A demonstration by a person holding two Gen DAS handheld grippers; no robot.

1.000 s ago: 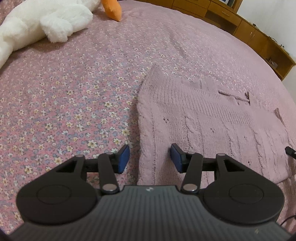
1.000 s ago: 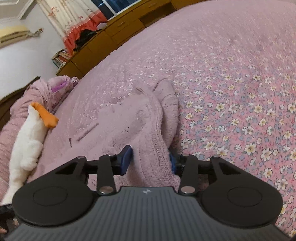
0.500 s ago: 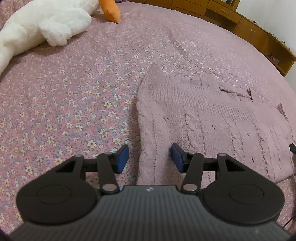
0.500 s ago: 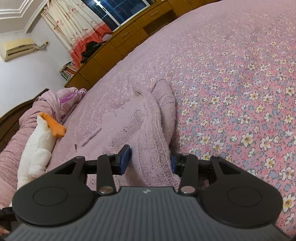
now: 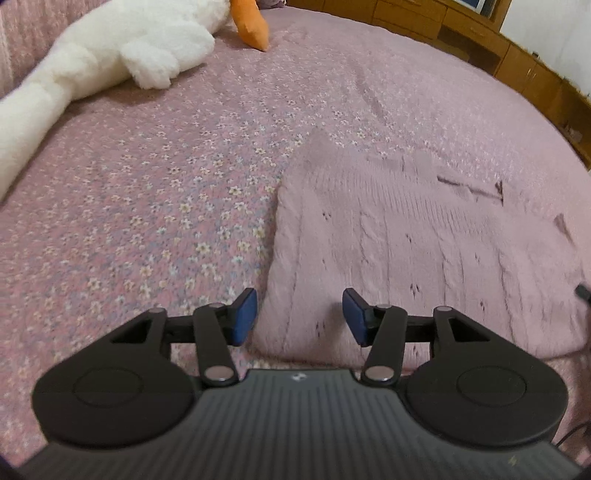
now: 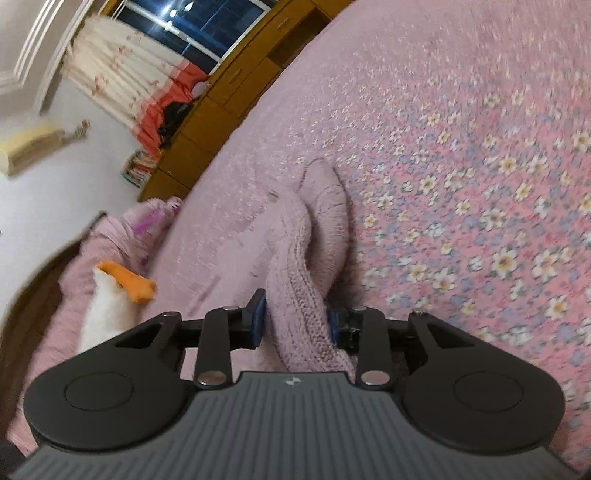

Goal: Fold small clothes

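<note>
A small pink knitted sweater lies spread on the flowered pink bedspread. My left gripper is open and empty, its blue pads just above the sweater's near left corner. My right gripper is shut on a bunched fold of the same sweater, lifted off the bed; the rest of the garment trails away from the jaws towards its far sleeve end.
A white plush duck with an orange beak lies at the far left of the bed; it also shows in the right wrist view. Wooden cabinets line the far side. Curtains hang by the window.
My right gripper has closed tighter on the sweater fold and lifted it, tilting the view up. My left gripper has drawn back slightly, still open.
</note>
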